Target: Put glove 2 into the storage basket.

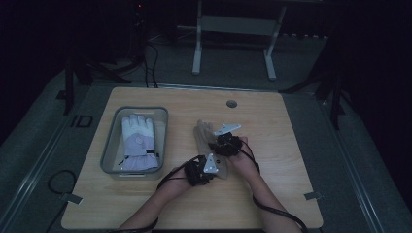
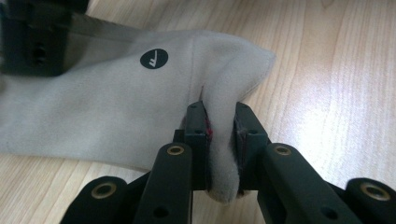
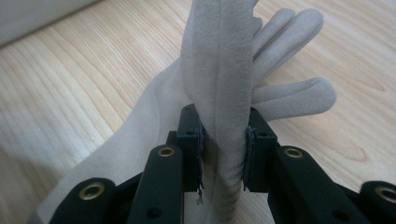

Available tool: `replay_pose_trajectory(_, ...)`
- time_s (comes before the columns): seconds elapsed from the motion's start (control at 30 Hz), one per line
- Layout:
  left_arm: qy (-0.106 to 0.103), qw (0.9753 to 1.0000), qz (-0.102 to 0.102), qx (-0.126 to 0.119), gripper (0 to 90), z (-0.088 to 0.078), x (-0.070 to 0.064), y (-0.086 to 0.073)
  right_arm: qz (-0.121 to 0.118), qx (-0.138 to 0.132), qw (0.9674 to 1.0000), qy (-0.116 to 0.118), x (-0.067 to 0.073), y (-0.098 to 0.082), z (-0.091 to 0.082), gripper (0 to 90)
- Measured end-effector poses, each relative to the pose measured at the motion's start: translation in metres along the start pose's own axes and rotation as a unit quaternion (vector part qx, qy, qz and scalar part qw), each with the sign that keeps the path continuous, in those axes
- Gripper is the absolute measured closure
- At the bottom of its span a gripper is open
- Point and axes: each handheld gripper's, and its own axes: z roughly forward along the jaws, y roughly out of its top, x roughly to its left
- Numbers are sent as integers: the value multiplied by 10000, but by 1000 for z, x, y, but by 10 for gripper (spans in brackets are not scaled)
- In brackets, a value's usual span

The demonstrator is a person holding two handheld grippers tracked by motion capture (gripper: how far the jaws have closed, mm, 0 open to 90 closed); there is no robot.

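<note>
From above, a beige glove (image 1: pixel 210 145) lies mid-table, right of a grey bin (image 1: pixel 108 155) holding a white glove (image 1: pixel 138 143) — the left gripper (image 1: pixel 214 167) at its near end, the right gripper (image 1: pixel 224 141) farther up. The left gripper view shows the jaws pinching a fold at the glove's edge. The right gripper view shows its jaws clamping a raised ridge of fabric — the glove's fingers (image 3: pixel 299 93) beyond.

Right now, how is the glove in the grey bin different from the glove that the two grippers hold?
The white glove lies flat inside the grey bin, untouched; the beige glove is on the bare table, outside the bin. The white glove looks padded, with a dark wrist strap; the beige glove is thin and soft, with a round black logo. The left gripper and the right gripper pinch folds of the beige glove. Both point their fingers away from the person.
</note>
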Motion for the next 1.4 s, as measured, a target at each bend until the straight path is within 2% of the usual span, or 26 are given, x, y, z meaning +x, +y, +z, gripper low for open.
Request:
replay_pose_trajectory(0.17,-41,10000,-46,6,802,-11,2,0,-6,-87,9999,114,2,8,-7,728)
replay_pose_trajectory(0.33,-19,10000,-13,22,802,-24,4,1,-11,-128,9999,106,6,18,-14,727)
replay_pose_trajectory(0.4,1,10000,-42,-20,803,-36,7,3,-24,-203,9997,130,8,24,-19,728)
replay_pose_trajectory(0.5,-13,9999,-82,-63,803,-40,8,3,1,-262,9995,150,9,30,-23,728)
replay_pose_trajectory(0.53,2,10000,-34,-68,803,-51,12,4,27,-307,9994,162,10,35,-26,728)
replay_pose_trajectory(0.77,25,10000,-8,-83,803,-78,20,2,-2,-445,9988,208,19,53,-34,727)
replay_pose_trajectory(0.97,84,10000,-36,-31,803,-93,25,-3,-154,-541,9982,225,30,71,-35,728)
replay_pose_trajectory(1.27,182,9998,-65,40,803,-115,34,-11,-195,-634,9973,311,42,93,-32,727)
replay_pose_trajectory(1.3,204,9997,-89,66,803,-121,37,-14,-202,-669,9970,335,46,99,-29,727)
replay_pose_trajectory(1.4,229,9996,-144,51,803,-127,40,-18,-237,-674,9969,321,50,104,-27,727)
